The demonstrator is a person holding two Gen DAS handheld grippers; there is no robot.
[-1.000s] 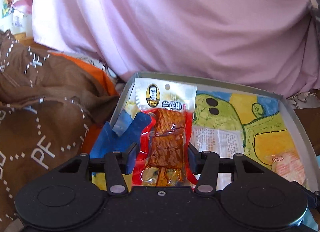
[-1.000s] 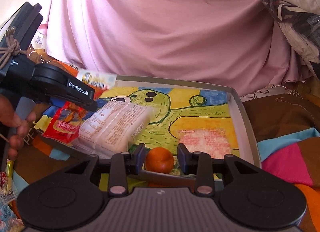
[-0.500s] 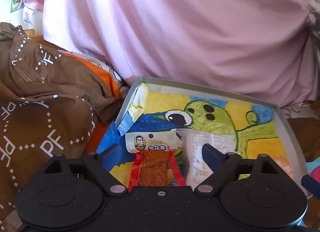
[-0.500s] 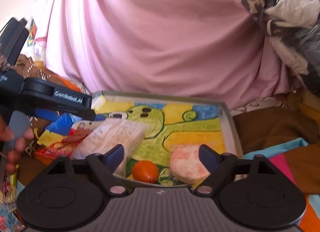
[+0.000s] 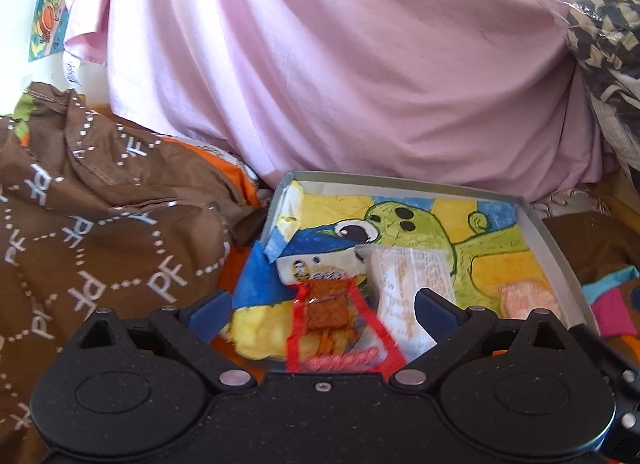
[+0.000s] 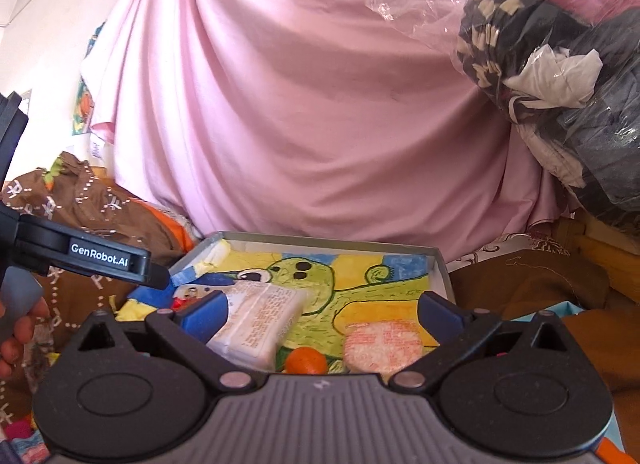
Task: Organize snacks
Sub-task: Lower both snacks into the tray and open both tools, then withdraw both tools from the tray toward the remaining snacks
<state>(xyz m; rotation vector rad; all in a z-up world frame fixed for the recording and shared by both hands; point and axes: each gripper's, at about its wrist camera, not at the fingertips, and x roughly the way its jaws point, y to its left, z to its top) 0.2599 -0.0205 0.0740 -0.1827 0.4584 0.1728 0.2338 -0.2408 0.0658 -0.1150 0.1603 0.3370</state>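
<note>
A: Where are the snacks?

B: They lie in the shallow box (image 6: 438,264) with a green cartoon figure painted on its bottom, in the lower middle of both frames. In the left wrist view the red snack packet (image 5: 330,314) with brown pieces lies at the box's near left side, a little blurred. Just beside it on the right lies the white packet (image 5: 412,284) with small print; the two seem to touch.

A: And the rest?

B: In the right wrist view a small orange fruit (image 6: 306,360) sits at the near edge of the box, between the white packet (image 6: 260,324) and a round pink-white cake (image 6: 382,344).

A: What do the tools do?

B: The left hand-held gripper (image 5: 323,310) has its jaws spread wide over the red packet and grips nothing. The right hand-held gripper (image 6: 322,310) is also spread wide and empty, above the fruit and the cake. At the left of this frame the left hand-held gripper (image 6: 158,276) shows from the side, with fingers (image 6: 18,338) of a hand on its handle.

A: And around the box?

B: A pink cloth (image 6: 300,104) hangs behind, and a brown printed fabric (image 5: 100,224) lies at the left.
</note>
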